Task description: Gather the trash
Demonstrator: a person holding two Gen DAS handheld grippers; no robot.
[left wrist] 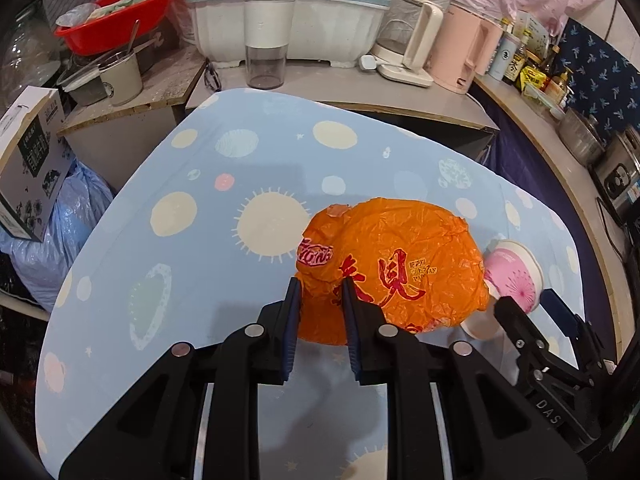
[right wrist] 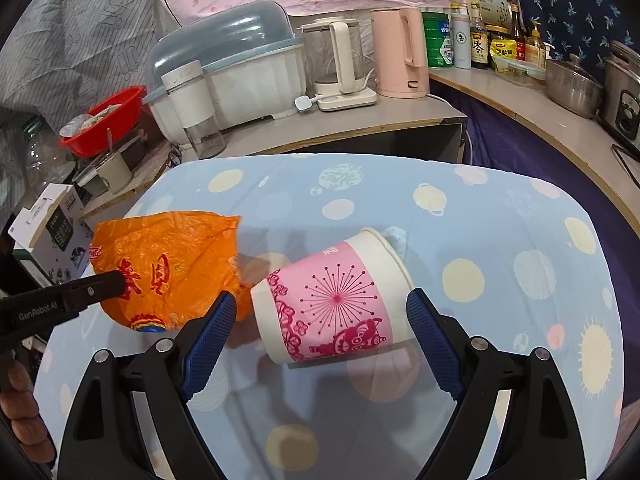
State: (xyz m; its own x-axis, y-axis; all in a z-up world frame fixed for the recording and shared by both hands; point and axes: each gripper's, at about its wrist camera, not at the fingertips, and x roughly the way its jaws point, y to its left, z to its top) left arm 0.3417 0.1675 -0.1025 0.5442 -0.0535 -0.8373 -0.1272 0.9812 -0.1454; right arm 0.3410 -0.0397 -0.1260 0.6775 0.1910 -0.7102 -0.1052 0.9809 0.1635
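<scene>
Left wrist view: the left gripper (left wrist: 319,292) had its two blue-padded jaws nearly together, pinching a fold of the orange plastic bag (left wrist: 394,266), which lay crumpled on the blue dotted tablecloth (left wrist: 192,200). At about 3 o'clock from the bag lay the pink-and-white paper cup (left wrist: 514,276), touching the bag's edge, with the right gripper reaching in from 4 o'clock.

Right wrist view: the right gripper (right wrist: 316,308) held its jaws wide apart, one on either side of the tipped-over paper cup (right wrist: 332,300), neither pad visibly touching it. The cup lay on its side, base toward 9 o'clock, rim toward 2 o'clock. The bag (right wrist: 168,264) sat at the cup's 9 o'clock. A pink kettle (right wrist: 400,52) stood on the counter at 12 o'clock.
</scene>
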